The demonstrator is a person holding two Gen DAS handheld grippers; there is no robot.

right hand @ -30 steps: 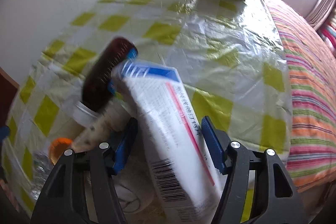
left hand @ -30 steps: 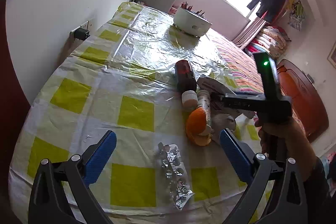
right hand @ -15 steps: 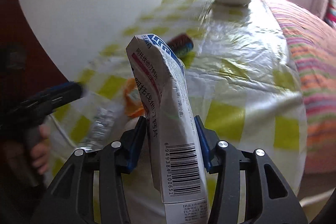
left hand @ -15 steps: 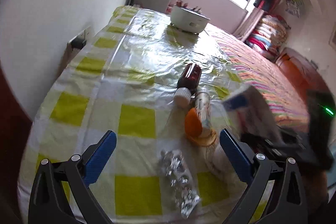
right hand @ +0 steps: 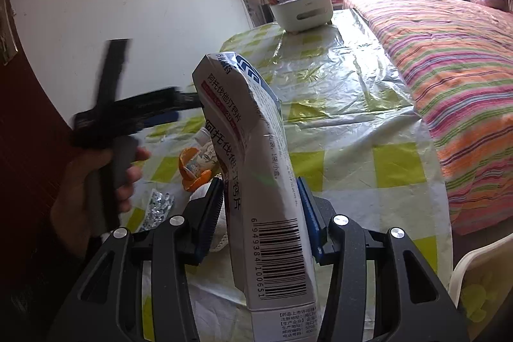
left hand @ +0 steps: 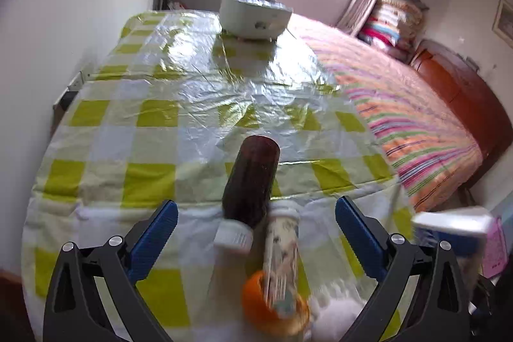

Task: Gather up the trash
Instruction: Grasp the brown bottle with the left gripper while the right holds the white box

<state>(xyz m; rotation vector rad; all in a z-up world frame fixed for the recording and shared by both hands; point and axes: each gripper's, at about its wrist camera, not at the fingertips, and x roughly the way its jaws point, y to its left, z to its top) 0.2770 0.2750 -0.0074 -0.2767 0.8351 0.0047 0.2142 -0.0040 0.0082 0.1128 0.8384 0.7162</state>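
My right gripper (right hand: 261, 210) is shut on a crushed white medicine box (right hand: 256, 175) with a barcode and holds it up above the table; the box also shows blurred in the left wrist view (left hand: 452, 221). My left gripper (left hand: 256, 229) is open, low over the table, straddling a dark brown bottle (left hand: 251, 178) with a white cap and a small white bottle (left hand: 282, 258) lying on orange peel (left hand: 256, 302). A foil blister pack (right hand: 157, 207) lies near the table's front edge. The left gripper appears blurred in the right wrist view (right hand: 179, 109).
The table has a yellow-checked cloth under clear plastic (left hand: 179, 85). A white rice cooker (left hand: 255, 16) stands at the far end. A bed with a striped cover (left hand: 400, 104) lies to the right. A white wall (left hand: 64, 5) runs along the left. White crumpled tissue (left hand: 336, 313) lies beside the peel.
My left gripper has moved forward and down over the brown bottle and small bottle. My right gripper has lifted the medicine box and swung it to the right, away from the pile.
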